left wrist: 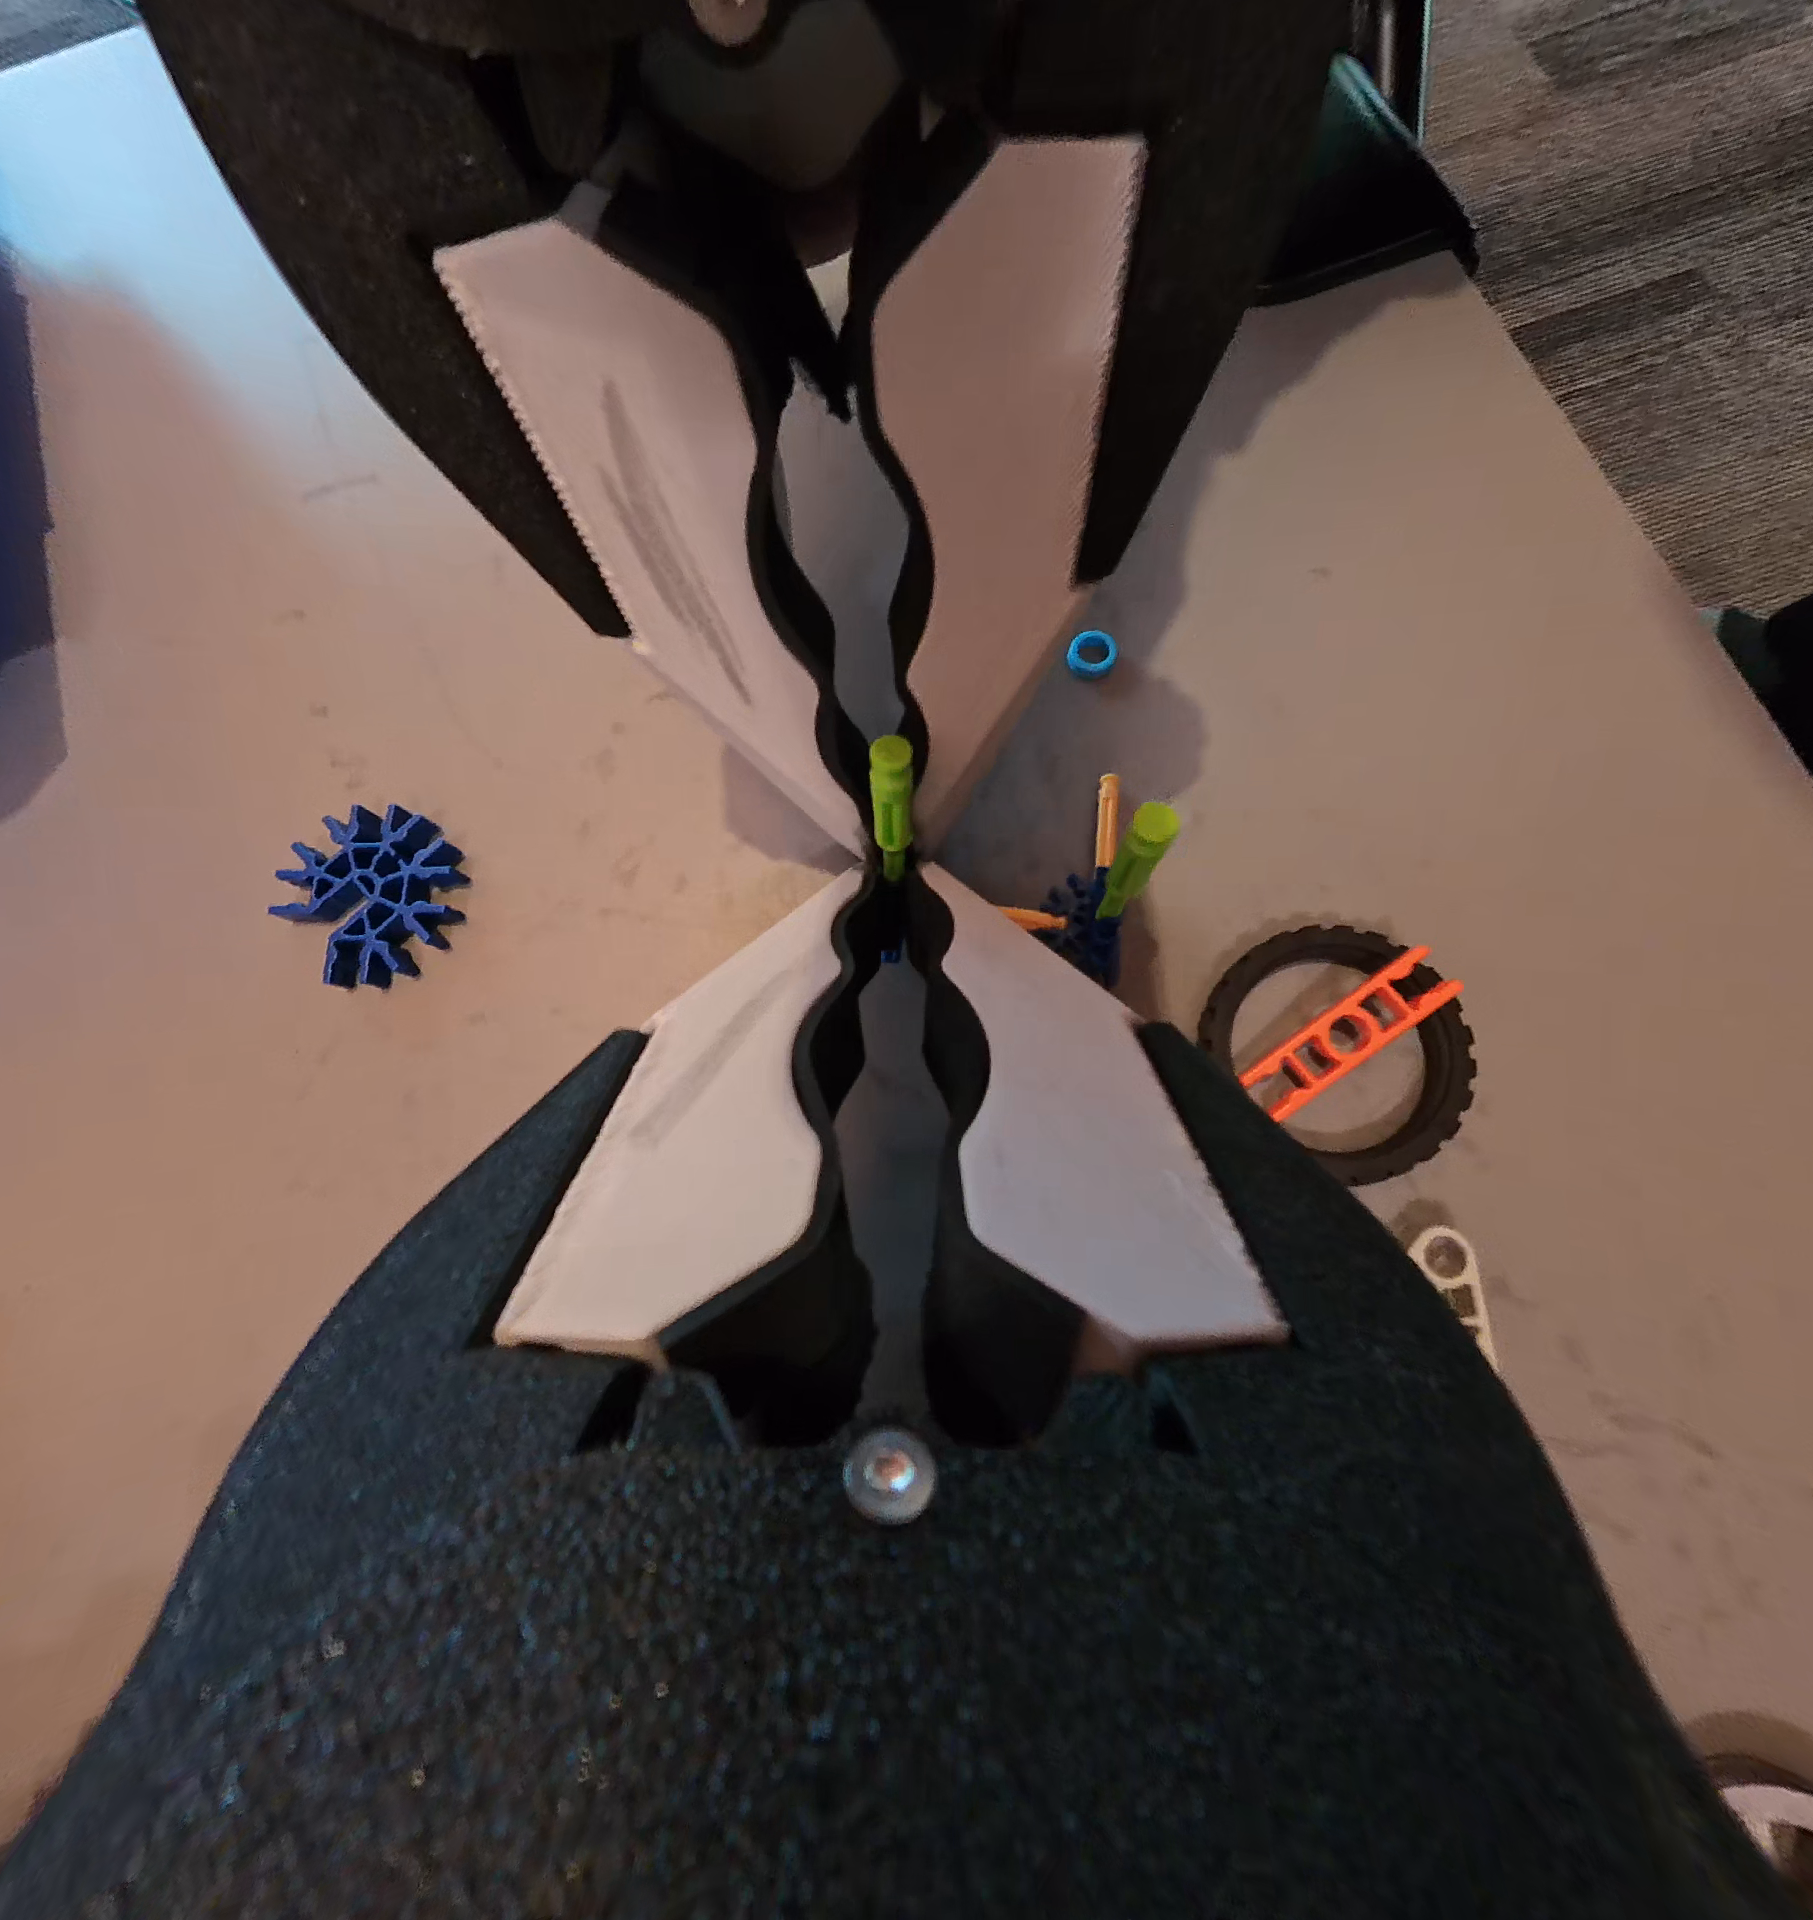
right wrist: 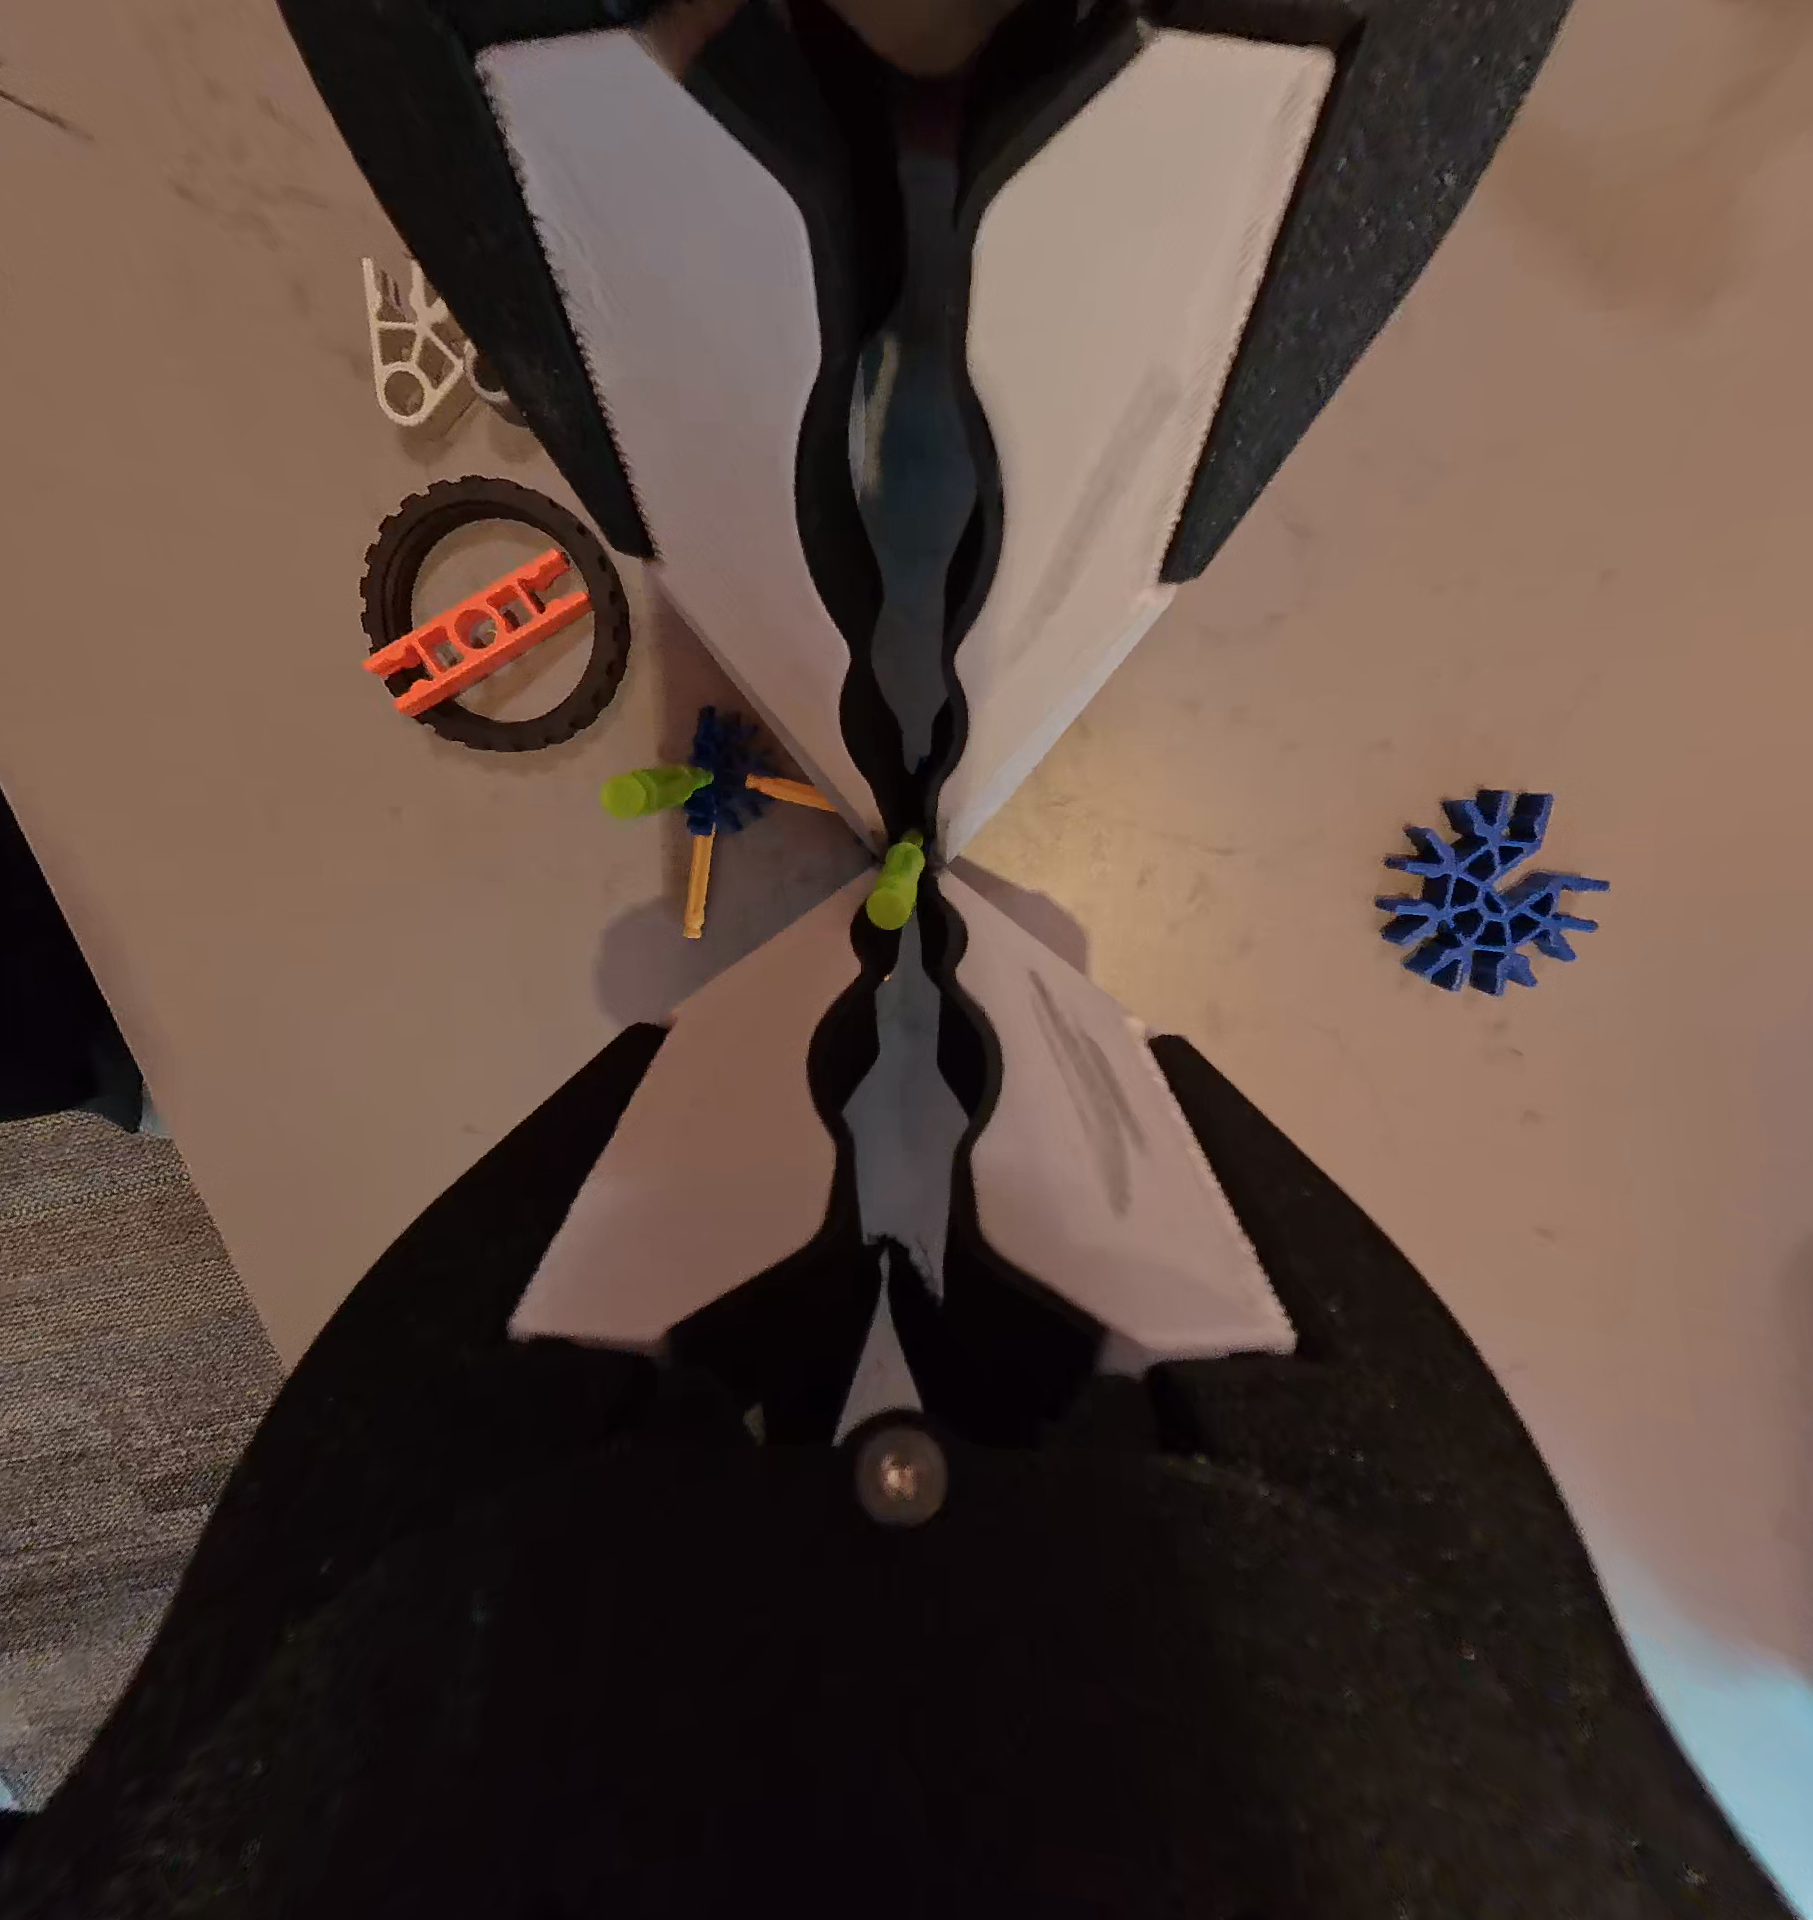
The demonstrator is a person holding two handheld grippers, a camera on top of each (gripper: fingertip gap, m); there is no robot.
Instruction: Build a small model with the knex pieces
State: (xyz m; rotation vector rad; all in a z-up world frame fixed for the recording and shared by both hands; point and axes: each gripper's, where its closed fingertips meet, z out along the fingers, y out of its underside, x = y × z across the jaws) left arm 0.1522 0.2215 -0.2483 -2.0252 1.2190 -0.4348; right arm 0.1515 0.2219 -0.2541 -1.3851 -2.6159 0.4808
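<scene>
My two grippers meet tip to tip above a beige table (left wrist: 258, 623). My right gripper (right wrist: 907, 888) is shut on a short lime-green rod (right wrist: 894, 883). The rod also shows in the left wrist view (left wrist: 889, 795), between the right gripper's tips (left wrist: 889, 836). My left gripper (left wrist: 889, 888) is shut on a small blue piece (left wrist: 889, 951), which is mostly hidden by its pads. The rod's thin end reaches into the left gripper's tips (right wrist: 912, 826). I cannot tell whether rod and blue piece are joined.
On the table lie a blue snowflake connector (left wrist: 372, 894) (right wrist: 1489, 894), a blue connector with green and yellow rods (left wrist: 1089, 914) (right wrist: 720, 790), a black tyre (left wrist: 1369, 1164) (right wrist: 507, 732) around an orange connector (left wrist: 1349, 1029), a blue ring (left wrist: 1092, 652) and a white connector (right wrist: 414, 353). Only a small space, under 4 cm, lies between the two pairs of fingers. From either gripper's tips it is about 8 cm to the orange connector (left wrist: 1349, 1029). It turns up in the right wrist view (right wrist: 470, 635) as well.
</scene>
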